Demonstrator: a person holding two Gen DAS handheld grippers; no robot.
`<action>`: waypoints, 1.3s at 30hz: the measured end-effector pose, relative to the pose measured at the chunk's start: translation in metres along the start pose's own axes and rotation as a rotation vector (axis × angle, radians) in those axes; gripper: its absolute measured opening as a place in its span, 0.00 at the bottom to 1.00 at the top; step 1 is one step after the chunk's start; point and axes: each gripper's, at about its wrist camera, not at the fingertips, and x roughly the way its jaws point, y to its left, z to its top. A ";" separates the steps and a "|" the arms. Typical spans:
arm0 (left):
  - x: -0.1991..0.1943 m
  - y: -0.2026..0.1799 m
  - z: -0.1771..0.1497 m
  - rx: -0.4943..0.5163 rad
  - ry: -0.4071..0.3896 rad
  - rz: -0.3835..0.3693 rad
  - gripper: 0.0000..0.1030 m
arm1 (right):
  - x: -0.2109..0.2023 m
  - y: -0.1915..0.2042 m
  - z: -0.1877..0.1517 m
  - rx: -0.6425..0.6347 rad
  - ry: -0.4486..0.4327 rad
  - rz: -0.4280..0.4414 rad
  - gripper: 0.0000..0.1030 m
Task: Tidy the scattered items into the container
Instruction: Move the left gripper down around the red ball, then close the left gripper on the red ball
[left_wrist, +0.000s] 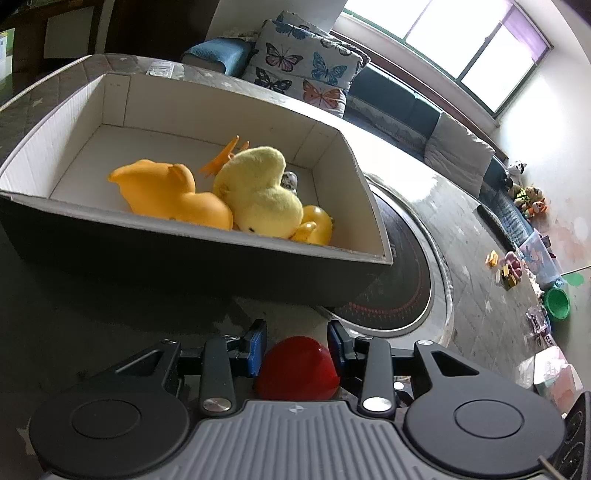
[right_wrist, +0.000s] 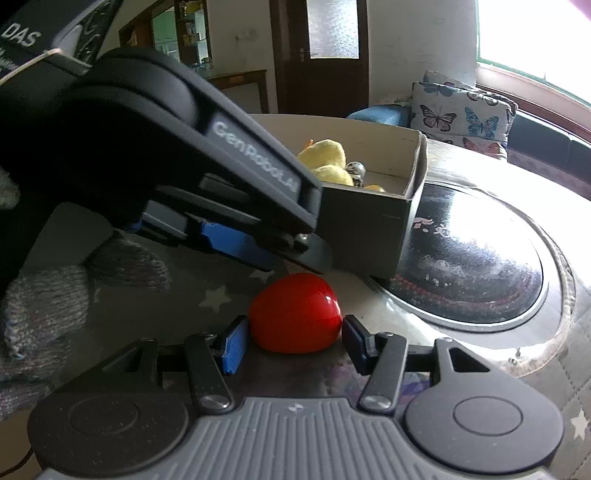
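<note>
Red egg-shaped toy sits low centre on the counter, between both sets of tongs: right tongs and left tongs each spread wide, straddling it, gripping nothing. Glossy and round, so it'll probably squirt out or the two could collide. Cardboard box with the plush duck sits just behind. Writing: "GenRobot.AI", plus "DAS" upper left.

Big bright window far right, long dark sofa under it, butterfly pillow, brown door far back, toys on the floor
</note>
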 end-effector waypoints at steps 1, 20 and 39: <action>0.000 0.000 -0.001 0.000 0.003 0.001 0.38 | -0.001 0.001 -0.001 -0.003 0.000 0.003 0.54; 0.010 -0.003 -0.008 0.021 0.043 0.018 0.40 | -0.003 0.015 -0.005 -0.041 -0.007 -0.011 0.55; 0.003 -0.011 -0.004 0.209 0.080 -0.009 0.41 | -0.008 0.010 -0.007 -0.019 -0.018 0.027 0.55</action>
